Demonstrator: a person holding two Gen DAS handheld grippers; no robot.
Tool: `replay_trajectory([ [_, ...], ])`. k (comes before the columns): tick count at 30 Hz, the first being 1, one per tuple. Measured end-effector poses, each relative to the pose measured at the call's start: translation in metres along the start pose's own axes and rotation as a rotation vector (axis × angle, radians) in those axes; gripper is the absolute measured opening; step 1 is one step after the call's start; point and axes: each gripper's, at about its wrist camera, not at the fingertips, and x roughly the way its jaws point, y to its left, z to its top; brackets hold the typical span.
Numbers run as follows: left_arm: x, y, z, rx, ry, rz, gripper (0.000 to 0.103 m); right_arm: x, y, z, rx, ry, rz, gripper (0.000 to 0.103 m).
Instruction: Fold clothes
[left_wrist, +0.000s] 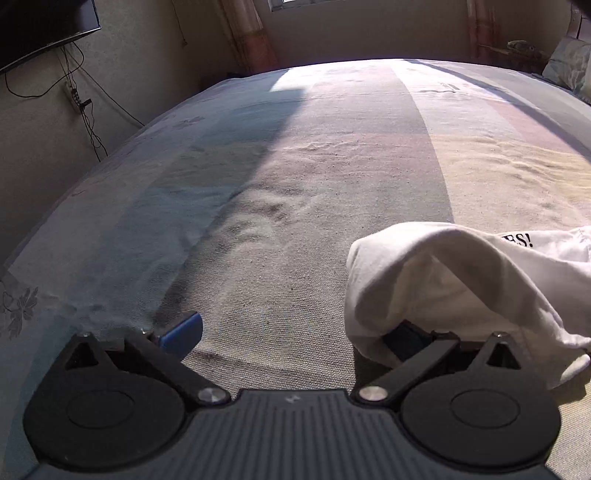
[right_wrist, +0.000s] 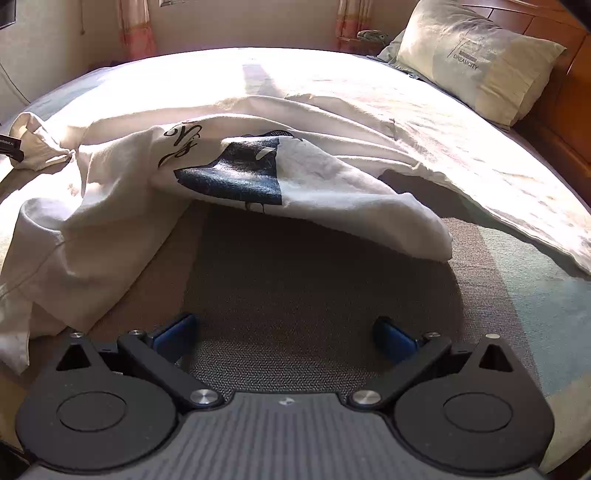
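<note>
White cotton tee (right_wrist: 332, 199), crumpled, w/ dark blue print and black script, lies on the bed (right_wrist: 295, 288) just ahead of the right tongs (right_wrist: 284, 332). Right tongs spread wide, both blue pads (right_wrist: 177, 332) bare, nothing between them; only striped woven bedcover under them. One fold of the tee arches up ahead of the tongs, casting shadow beneath; more of the cloth trails down past the tongs' left side.

Left tongs (left_wrist: 295, 336) also spread wide. Their left blue pad (left_wrist: 184, 330) is clear, sitting low over the bedcover (left_wrist: 280, 206). Their right finger is draped by a bunched white edge of the same tee (left_wrist: 443, 280), cloth touching and partly covering it; not pinched, since the other pad is well apart. Black letters show on the cloth at far right.

Pillow (right_wrist: 476, 59) w/ printed text lies far ahead-right of the right tongs, by a wooden headboard (right_wrist: 554, 110). Curtains (left_wrist: 251, 33) beyond the bed; cables (left_wrist: 85, 110) on the wall ahead-left of the left tongs.
</note>
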Motion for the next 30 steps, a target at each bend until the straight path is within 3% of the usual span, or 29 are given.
replay_trajectory([
  [2, -0.007, 0.015, 0.001, 0.007, -0.023, 0.068, 0.103, 0.0, 0.0, 0.0, 0.0, 0.0, 0.0, 0.103],
  [9, -0.034, 0.043, 0.016, 0.096, -0.141, 0.201, 0.103, -0.001, 0.001, -0.001, 0.001, -0.008, -0.003, 0.103],
  [11, -0.033, 0.04, 0.019, 0.117, -0.137, 0.168, 0.103, -0.001, 0.002, -0.002, 0.003, -0.01, -0.005, 0.103],
  [14, -0.027, 0.031, 0.014, 0.122, -0.107, 0.058, 0.103, -0.001, 0.002, -0.002, 0.004, -0.011, -0.008, 0.103],
  [20, -0.031, 0.008, -0.016, 0.099, -0.103, -0.013, 0.103, -0.002, 0.002, -0.001, 0.001, -0.004, -0.006, 0.103],
  [26, -0.04, -0.027, -0.045, 0.263, -0.136, -0.045, 0.103, -0.001, 0.002, -0.001, -0.001, -0.011, -0.003, 0.103],
  [30, -0.037, -0.042, -0.043, 0.261, -0.158, -0.125, 0.103, -0.001, 0.004, -0.002, 0.004, -0.017, -0.01, 0.103],
])
